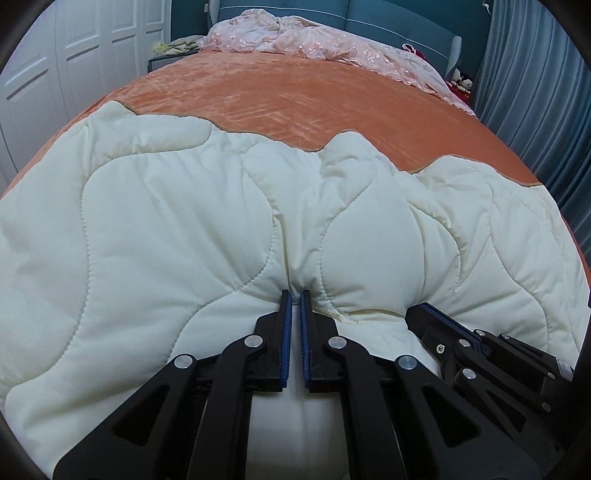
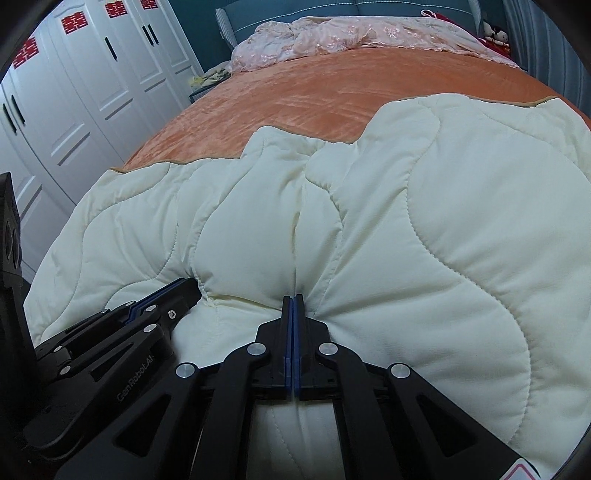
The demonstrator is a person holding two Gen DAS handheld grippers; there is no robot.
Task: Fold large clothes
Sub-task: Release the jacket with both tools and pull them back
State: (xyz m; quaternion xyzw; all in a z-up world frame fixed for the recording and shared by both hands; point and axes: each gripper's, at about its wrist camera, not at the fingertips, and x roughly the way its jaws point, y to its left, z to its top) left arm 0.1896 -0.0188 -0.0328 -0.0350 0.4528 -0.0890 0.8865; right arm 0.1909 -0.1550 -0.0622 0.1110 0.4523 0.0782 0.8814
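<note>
Cream quilted comforter [image 1: 177,229] lies across the near part of the bed, spreading to both sides of and ahead of each pair of jaws. Wavy stitch lines run over it; a tan-piped edge marks its far border.

Left gripper [image 1: 294,295]: jaws nearly together, a narrow slit between the blue pads. Tips press into a pinched crease of the comforter, and fabric puckers and radiates from the tips. Clamped on a fold of the comforter.

Right gripper [image 2: 293,297]: jaws fully together, blue pads meeting. Fabric gathers tightly at the tips, with creases fanning outward. Clamped on the comforter too.

The two grippers sit near each other on the same near edge. In the left wrist view, the right gripper enters just to the right of the left jaws; in the right wrist view, the left gripper lies just to the left of the right jaws, its tips also buried in the fabric.

Beyond the jaws and past the comforter's far edge: orange bedspread [image 1: 295,99], bare. Further on, a crumpled pink embroidered cover [image 1: 303,37] lies against the teal headboard [image 2: 295,9].

Left of the jaws: white wardrobe doors [image 2: 92,81] with red paper cutouts. Right of the left jaws: blue-grey curtain [image 1: 532,85].
</note>
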